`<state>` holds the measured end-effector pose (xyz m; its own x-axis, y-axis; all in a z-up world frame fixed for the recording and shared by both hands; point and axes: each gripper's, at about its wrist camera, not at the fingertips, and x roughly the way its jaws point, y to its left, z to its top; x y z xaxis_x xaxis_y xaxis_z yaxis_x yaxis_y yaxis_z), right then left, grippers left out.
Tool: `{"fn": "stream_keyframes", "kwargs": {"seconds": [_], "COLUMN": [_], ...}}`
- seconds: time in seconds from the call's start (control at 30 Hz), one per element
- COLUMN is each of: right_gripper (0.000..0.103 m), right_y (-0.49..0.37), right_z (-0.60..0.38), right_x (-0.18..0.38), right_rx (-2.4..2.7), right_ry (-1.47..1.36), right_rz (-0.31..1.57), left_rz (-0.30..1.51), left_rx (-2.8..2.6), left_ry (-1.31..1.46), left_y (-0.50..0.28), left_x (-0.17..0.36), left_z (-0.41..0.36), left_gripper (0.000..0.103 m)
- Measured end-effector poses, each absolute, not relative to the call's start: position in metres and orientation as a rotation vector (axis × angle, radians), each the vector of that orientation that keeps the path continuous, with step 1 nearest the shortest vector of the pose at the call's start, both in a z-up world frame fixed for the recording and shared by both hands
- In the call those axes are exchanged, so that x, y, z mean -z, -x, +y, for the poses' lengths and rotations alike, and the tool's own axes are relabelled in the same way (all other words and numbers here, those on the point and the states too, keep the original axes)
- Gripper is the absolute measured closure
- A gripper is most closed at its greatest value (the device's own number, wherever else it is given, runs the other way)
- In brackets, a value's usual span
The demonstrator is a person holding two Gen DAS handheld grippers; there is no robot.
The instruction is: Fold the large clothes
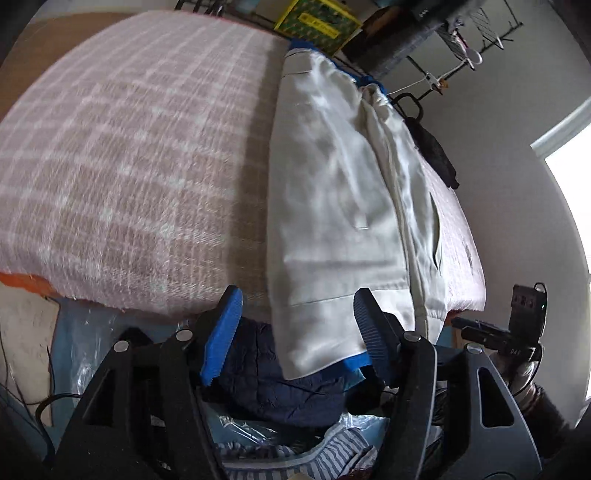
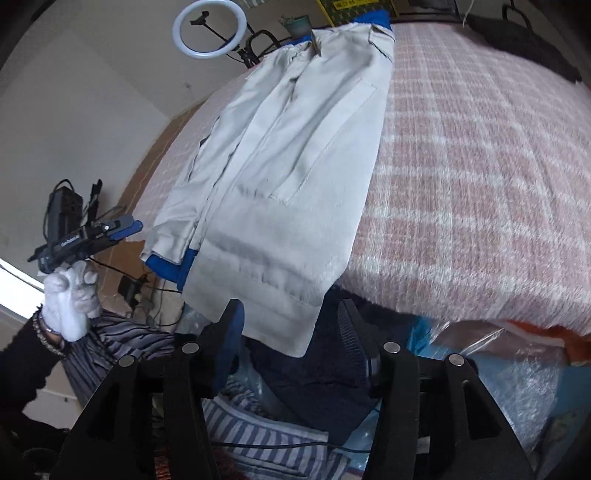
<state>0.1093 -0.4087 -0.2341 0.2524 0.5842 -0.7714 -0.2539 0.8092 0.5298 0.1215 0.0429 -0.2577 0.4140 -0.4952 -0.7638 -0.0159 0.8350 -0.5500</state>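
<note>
A pale beige jacket with blue lining (image 1: 332, 206) lies lengthwise on a bed with a pink checked blanket (image 1: 129, 166). It is folded into a long strip and its hem hangs over the near bed edge. It also shows in the right wrist view (image 2: 288, 166). My left gripper (image 1: 295, 332) is open, its fingers on either side of the hanging hem without gripping it. My right gripper (image 2: 291, 328) is open just below the hem corner. The left gripper also shows at the left of the right wrist view (image 2: 88, 236), held by a white-gloved hand.
A dark navy quilted garment (image 1: 280, 384) and striped cloth (image 2: 258, 435) lie below the bed edge among plastic bags. A black bag (image 1: 436, 155) sits on the far side of the bed. A ring light (image 2: 209, 29) stands behind the bed.
</note>
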Motion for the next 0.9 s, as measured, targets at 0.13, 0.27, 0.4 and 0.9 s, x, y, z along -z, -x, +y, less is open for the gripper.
{"fn": "stream_keyframes", "kwargs": {"seconds": [0.13,0.27,0.4,0.9], "right_gripper": [0.049,0.049,0.049,0.090], "right_y": [-0.113,-0.124,-0.131,-0.121], "right_z": [-0.414,-0.408,-0.400,-0.386], "right_x": [0.255,0.264,0.280,0.263], "right_rx": [-0.597,-0.641,-0.665,-0.805], "right_ry": [-0.453,-0.507,-0.557,-0.657], "right_rz": [1.252,1.260,1.281,1.227], "left_rz": [1.173,1.226,1.252,1.210], "left_rx": [0.374,0.475,0.528,0.550], "left_ry": [0.676,0.697,0.677,0.672], "left_y": [-0.125,-0.125,-0.123,-0.121], "left_x": [0.288,0.300,0.308,0.280], "left_z": [0.048,0.028,0.012,-0.006], "left_gripper": [0.039,0.039,0.039,0.082]}}
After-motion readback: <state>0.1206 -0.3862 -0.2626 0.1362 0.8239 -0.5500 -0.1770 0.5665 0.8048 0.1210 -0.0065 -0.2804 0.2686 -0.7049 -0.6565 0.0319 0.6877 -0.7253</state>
